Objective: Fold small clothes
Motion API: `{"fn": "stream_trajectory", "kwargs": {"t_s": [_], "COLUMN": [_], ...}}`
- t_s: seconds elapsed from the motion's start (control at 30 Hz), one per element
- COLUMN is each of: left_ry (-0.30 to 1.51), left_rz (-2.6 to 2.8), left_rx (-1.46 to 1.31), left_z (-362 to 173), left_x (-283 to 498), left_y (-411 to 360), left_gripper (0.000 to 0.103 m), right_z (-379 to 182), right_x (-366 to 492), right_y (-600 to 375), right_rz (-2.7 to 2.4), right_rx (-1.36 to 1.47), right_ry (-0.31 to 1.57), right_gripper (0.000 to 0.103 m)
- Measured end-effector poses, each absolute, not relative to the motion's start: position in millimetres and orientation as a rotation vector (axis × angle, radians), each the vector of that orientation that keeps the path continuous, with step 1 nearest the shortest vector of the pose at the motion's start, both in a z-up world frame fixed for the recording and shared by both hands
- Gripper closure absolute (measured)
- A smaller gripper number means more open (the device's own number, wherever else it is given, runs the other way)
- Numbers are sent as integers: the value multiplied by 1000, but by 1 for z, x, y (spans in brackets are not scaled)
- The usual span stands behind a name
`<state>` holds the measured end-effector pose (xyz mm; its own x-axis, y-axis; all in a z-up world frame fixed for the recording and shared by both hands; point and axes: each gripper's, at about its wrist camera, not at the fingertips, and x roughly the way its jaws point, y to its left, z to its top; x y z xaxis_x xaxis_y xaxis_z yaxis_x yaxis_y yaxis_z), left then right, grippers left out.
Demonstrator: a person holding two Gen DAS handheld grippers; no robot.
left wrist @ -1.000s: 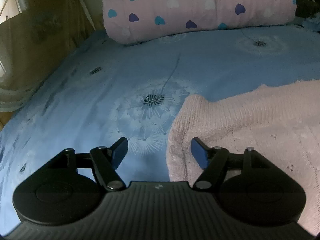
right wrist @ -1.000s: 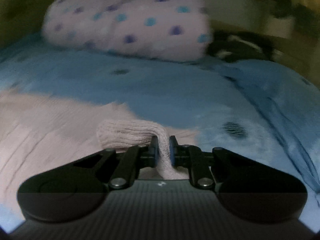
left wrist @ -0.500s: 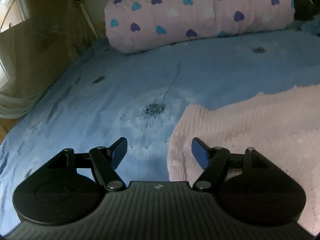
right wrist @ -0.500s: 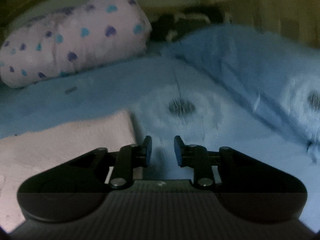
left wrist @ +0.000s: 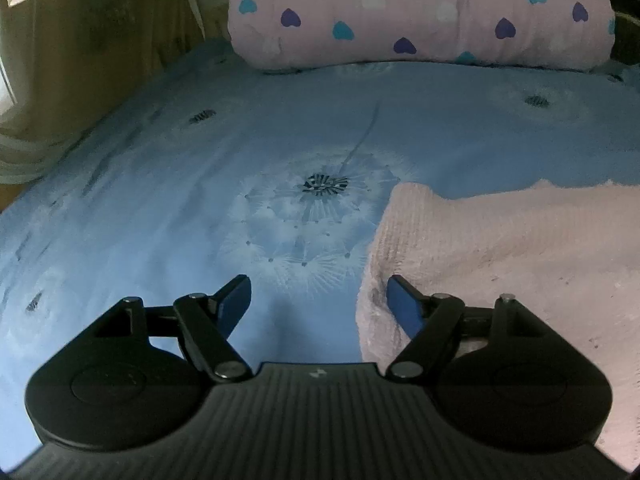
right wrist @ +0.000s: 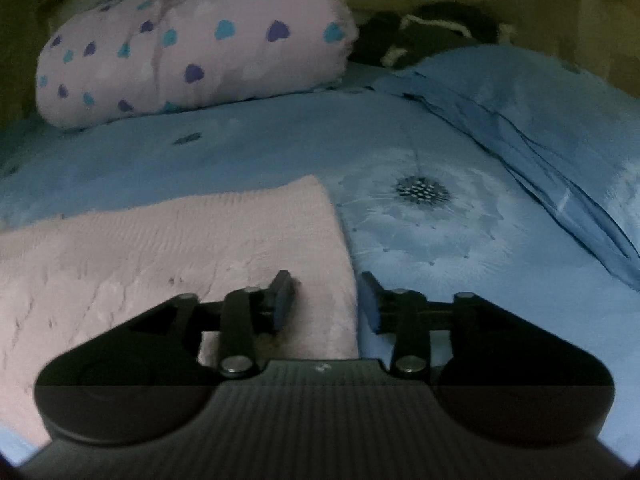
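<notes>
- pink knit garment (right wrist: 168,248) lies flat on the blue bed sheet (right wrist: 440,240), its right edge straight and squared, its left edge (left wrist: 500,248) showing in the left view.
- right claw (right wrist: 326,300): a second ago clenched on a raised fold of the knit; its jaws have just been opening and it is now released, astride the garment's right edge, pads not pressing.
- reading: that fold looks laid down and let go; next fold not yet started.
- left claw (left wrist: 318,300): released, wide, straddling the garment's left edge, nothing gripped.
- heart-print pillow (left wrist: 420,12) at the head of the bed, well apart from the garment.
</notes>
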<state>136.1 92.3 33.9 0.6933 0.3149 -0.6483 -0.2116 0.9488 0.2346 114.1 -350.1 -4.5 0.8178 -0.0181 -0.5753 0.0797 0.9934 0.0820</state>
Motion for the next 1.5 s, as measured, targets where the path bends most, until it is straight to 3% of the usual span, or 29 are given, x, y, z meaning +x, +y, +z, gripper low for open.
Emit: {"fn": "stream_trajectory", "kwargs": {"t_s": [0.2, 0.43, 0.5, 1.0, 1.5], "left_ry": [776, 773, 788, 794, 825], "left_rz": [249, 186, 184, 145, 82], "left_rx": [56, 63, 33, -10, -20], "left_z": [48, 72, 78, 108, 81], "left_x": [127, 106, 98, 7, 16], "left_y": [80, 50, 44, 54, 77], "left_gripper": [20, 18, 17, 8, 6], "right_z": [6, 41, 50, 84, 23], "right_x": [107, 88, 81, 6, 5], "right_y": [-357, -357, -353, -334, -364], "right_rz": [-91, -81, -85, -66, -144], "right_rx": [133, 191, 203, 269, 589], "right_ry": [601, 554, 543, 568, 612], "right_gripper": [53, 51, 39, 37, 37]}}
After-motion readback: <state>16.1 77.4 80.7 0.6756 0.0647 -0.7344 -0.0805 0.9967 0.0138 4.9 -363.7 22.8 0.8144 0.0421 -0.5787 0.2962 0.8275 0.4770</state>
